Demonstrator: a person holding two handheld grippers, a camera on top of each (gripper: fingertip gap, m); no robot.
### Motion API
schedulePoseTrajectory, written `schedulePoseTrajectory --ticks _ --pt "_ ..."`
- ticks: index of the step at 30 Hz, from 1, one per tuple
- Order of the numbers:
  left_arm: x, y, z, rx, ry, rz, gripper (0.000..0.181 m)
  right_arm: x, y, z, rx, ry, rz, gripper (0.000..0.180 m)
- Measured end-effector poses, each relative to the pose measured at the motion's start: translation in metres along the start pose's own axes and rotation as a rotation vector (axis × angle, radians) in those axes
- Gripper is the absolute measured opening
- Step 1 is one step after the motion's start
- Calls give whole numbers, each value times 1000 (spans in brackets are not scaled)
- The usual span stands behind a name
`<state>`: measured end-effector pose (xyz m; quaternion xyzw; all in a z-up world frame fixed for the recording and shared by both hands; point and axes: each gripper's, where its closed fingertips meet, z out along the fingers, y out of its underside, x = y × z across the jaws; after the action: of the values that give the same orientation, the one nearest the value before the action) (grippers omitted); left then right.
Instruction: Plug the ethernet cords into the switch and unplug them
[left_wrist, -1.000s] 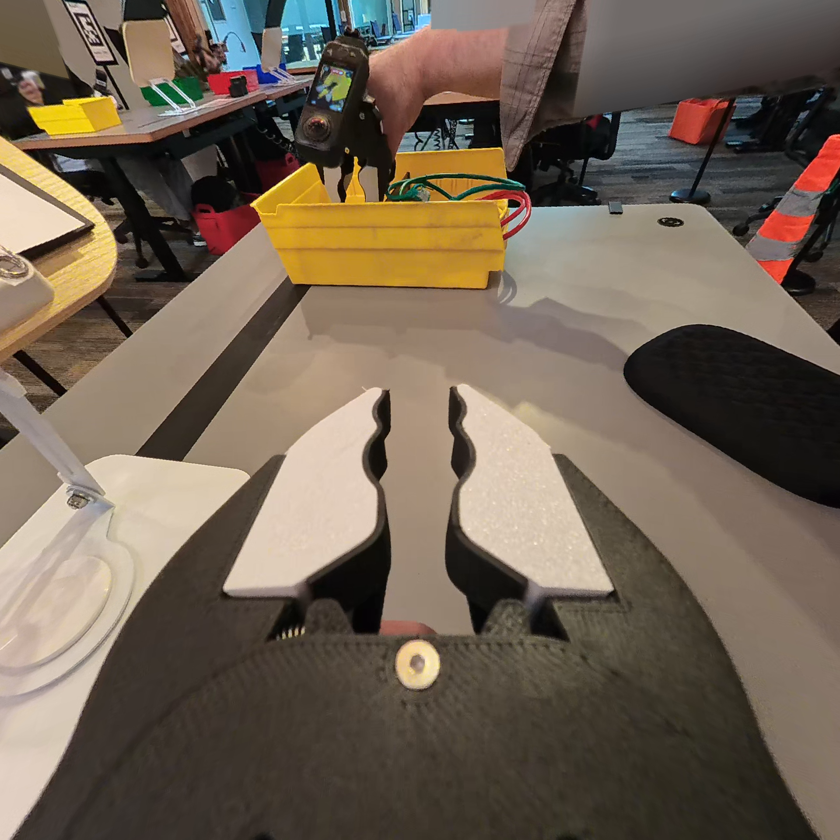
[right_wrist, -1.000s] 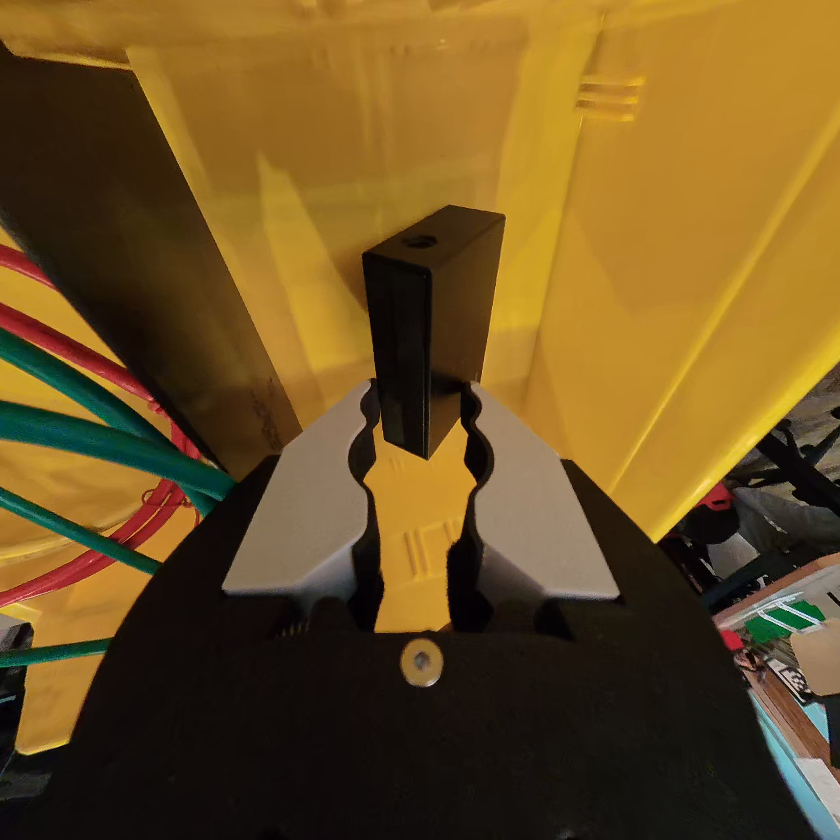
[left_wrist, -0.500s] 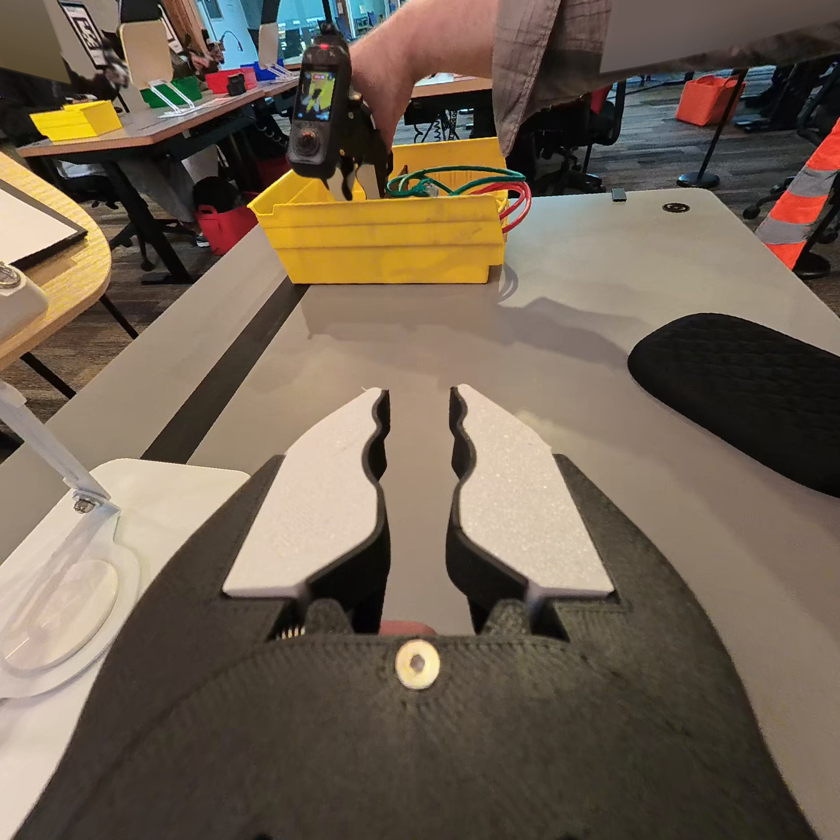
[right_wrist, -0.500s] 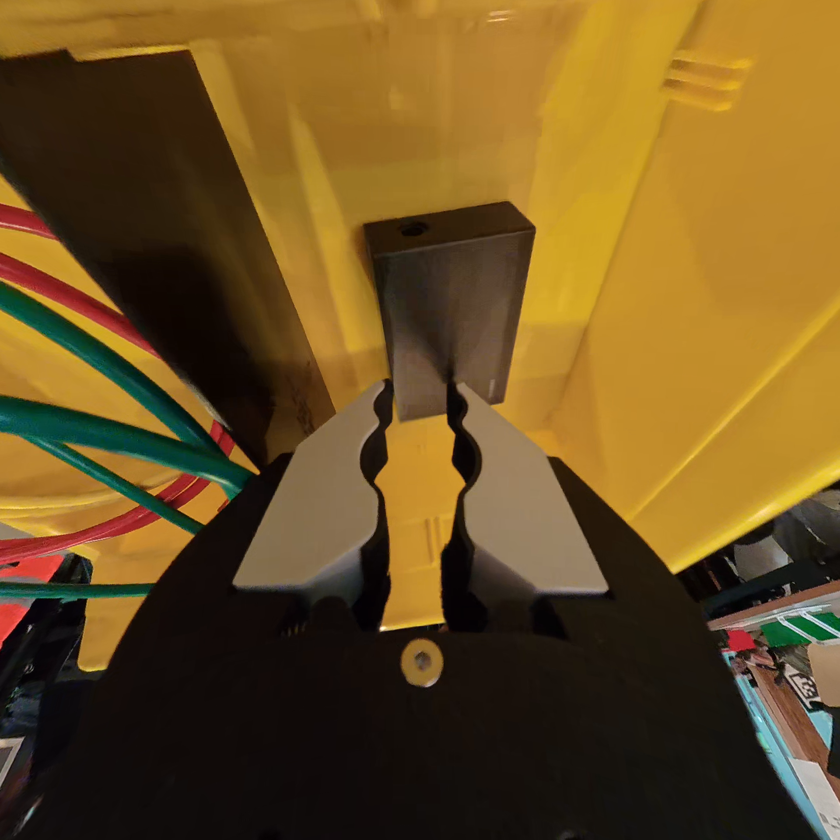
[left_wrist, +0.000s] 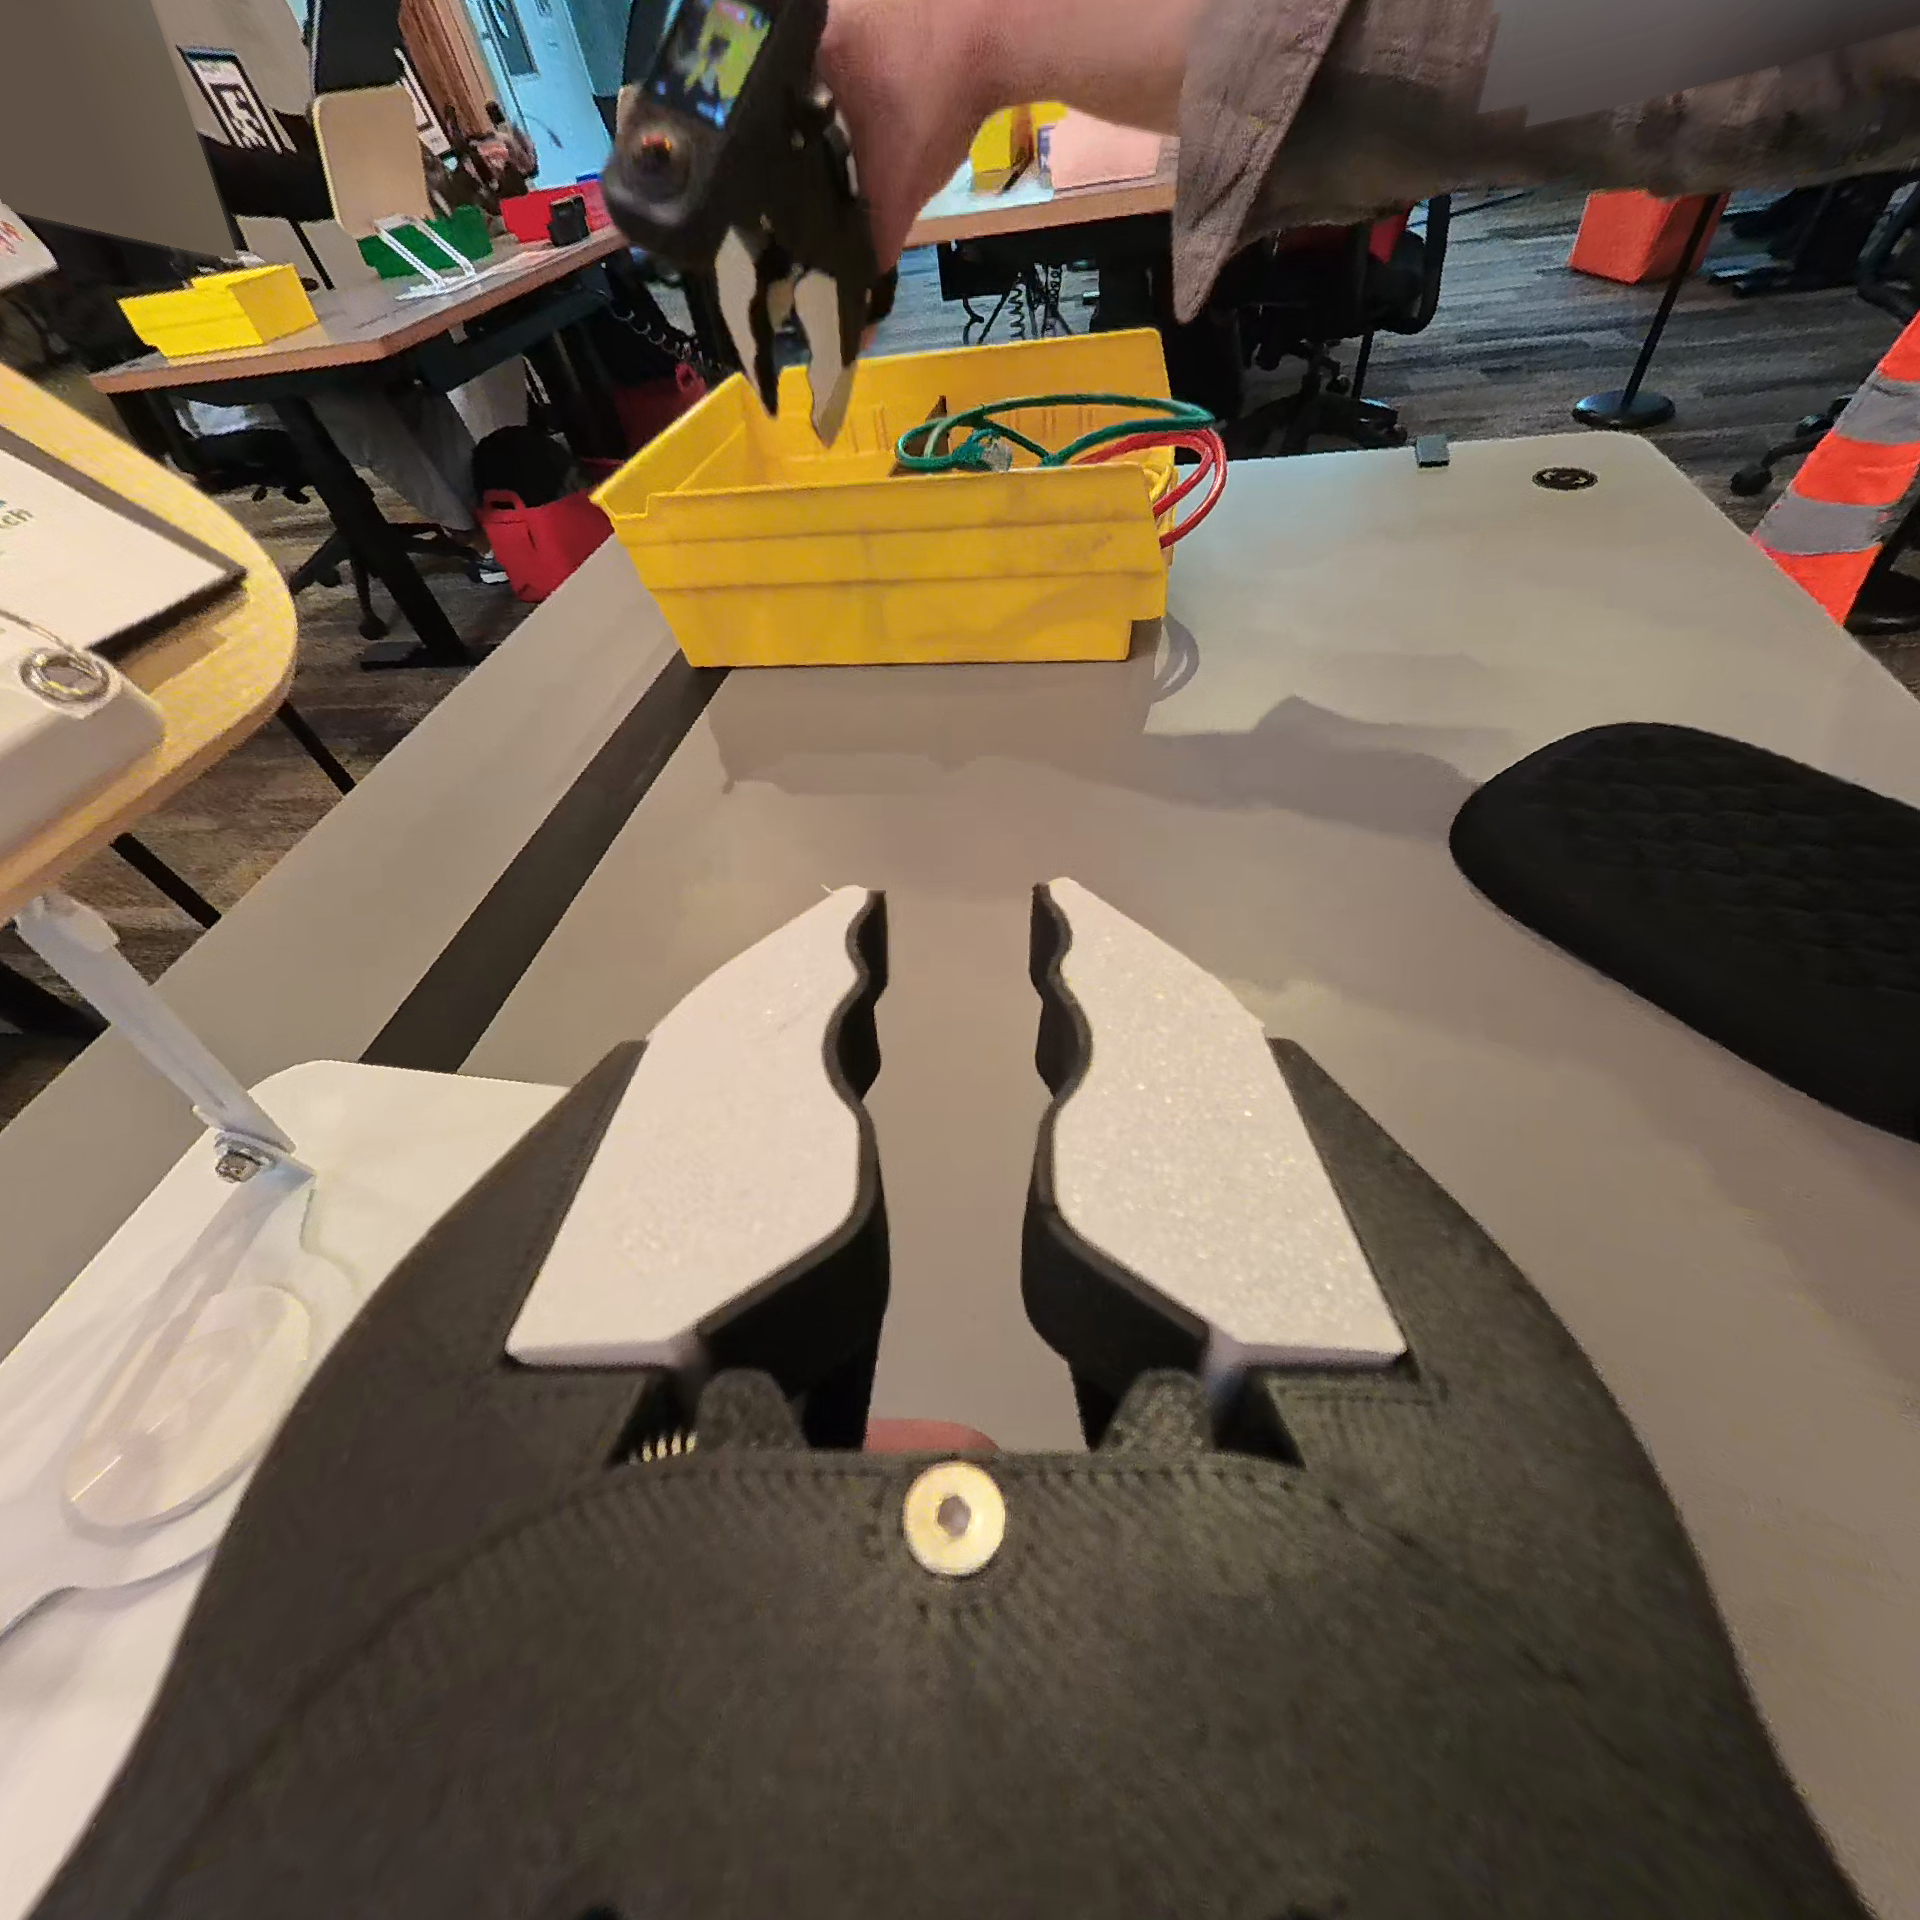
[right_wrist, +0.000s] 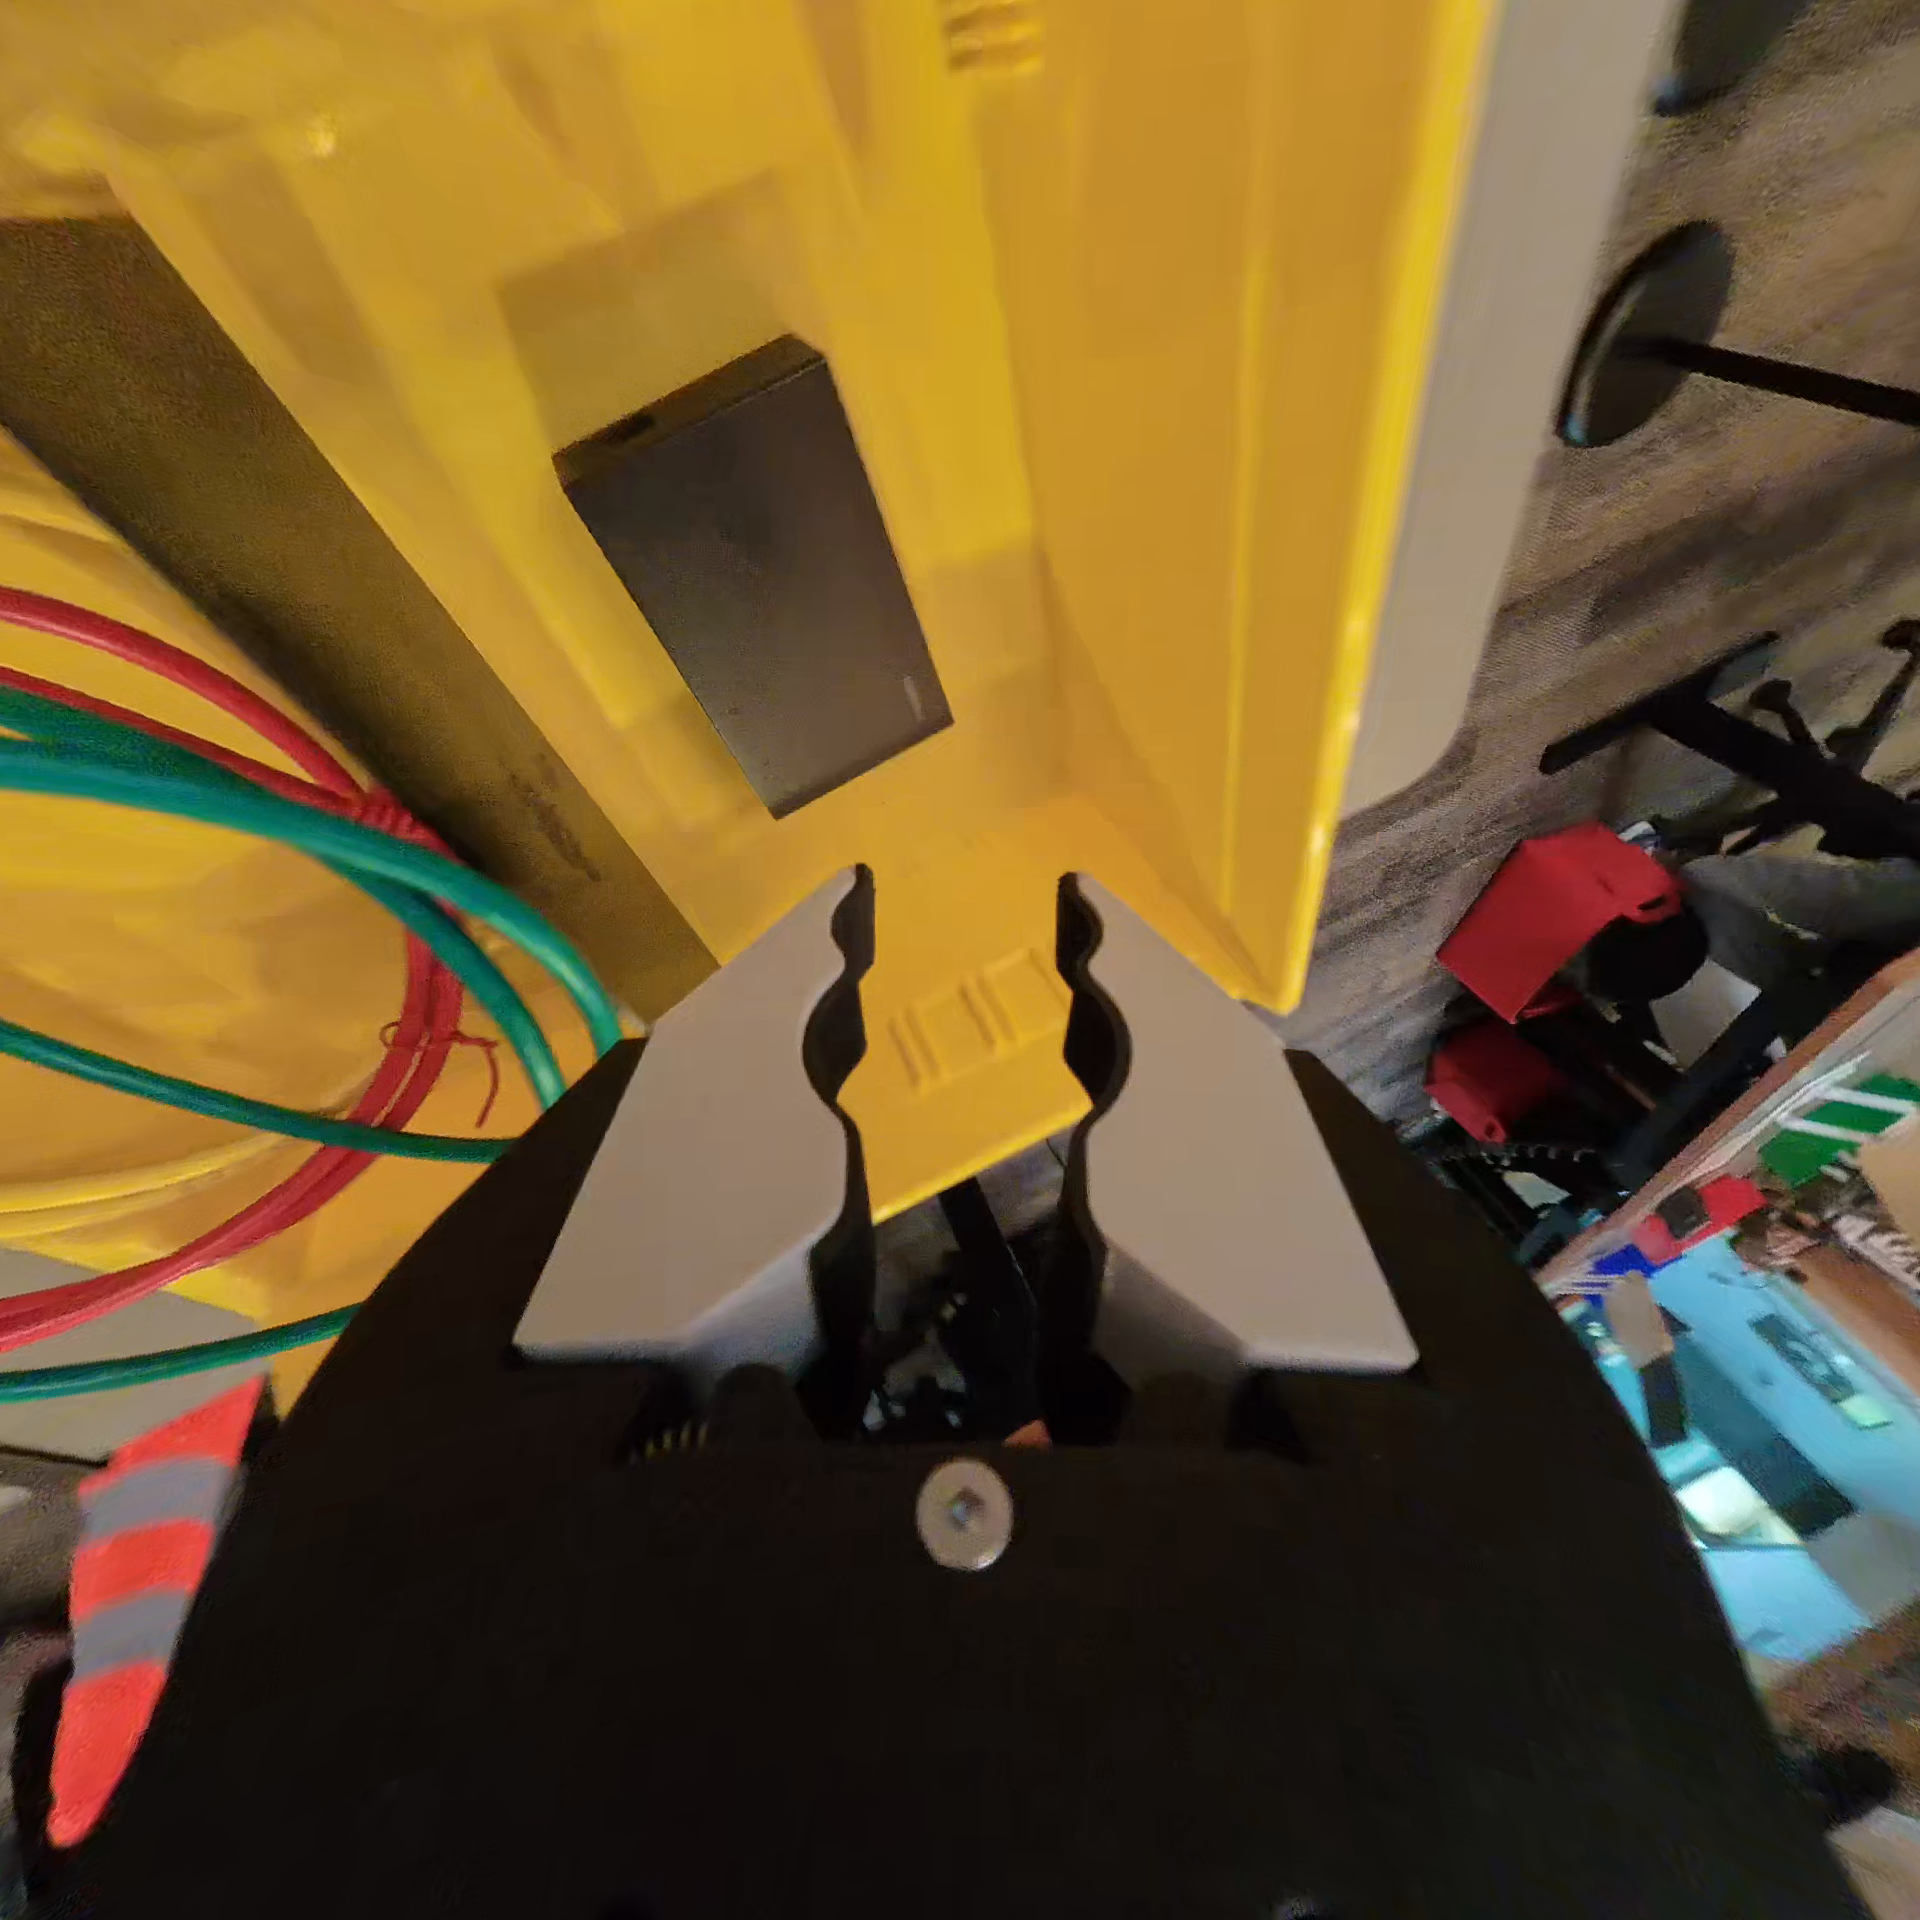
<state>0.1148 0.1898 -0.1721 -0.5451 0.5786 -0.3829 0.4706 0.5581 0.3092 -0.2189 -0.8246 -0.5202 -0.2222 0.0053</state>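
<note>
A dark divider (right_wrist: 312, 623) and coiled green cords (right_wrist: 312, 831) and red cords (right_wrist: 416, 997) crowded the yellow bin (right_wrist: 1143, 520) beside the black switch (right_wrist: 758, 582), which lay flat on the bin floor. The right gripper (right_wrist: 961, 894) hung above it, jaws apart and empty, the switch just ahead of the tips. The left gripper (left_wrist: 956, 909) rested over the grey table (left_wrist: 1351, 644), jaws slightly apart, well short of the bin.

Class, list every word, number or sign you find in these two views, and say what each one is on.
Framed board, left edge: a few cut-off letters, not copied here.
Marker card, far desk: a square code pattern, no words.
Small screen above the right claw: blurred, unreadable.
Black box in the yellow bin: tiny mark, too small to read.
</note>
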Motion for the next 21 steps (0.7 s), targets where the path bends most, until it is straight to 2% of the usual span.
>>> schedulePoseTrajectory --ticks 2,7,11,17,21 --pt "0 -5 -2 11 -10 15 29 3 -1 -25 81 46 81 29" --pt "-1 -20 -7 37 -48 43 42 9 19 -92 106 238 224 33" --pt "-2 -32 -13 55 -85 78 42 -12 4 -154 222 343 284 32" --pt "-1 -50 -21 68 -150 130 40 -69 -55 -234 436 471 287 34" --pt "1 -67 -30 92 -185 170 40 -117 -106 -260 598 455 271 34"
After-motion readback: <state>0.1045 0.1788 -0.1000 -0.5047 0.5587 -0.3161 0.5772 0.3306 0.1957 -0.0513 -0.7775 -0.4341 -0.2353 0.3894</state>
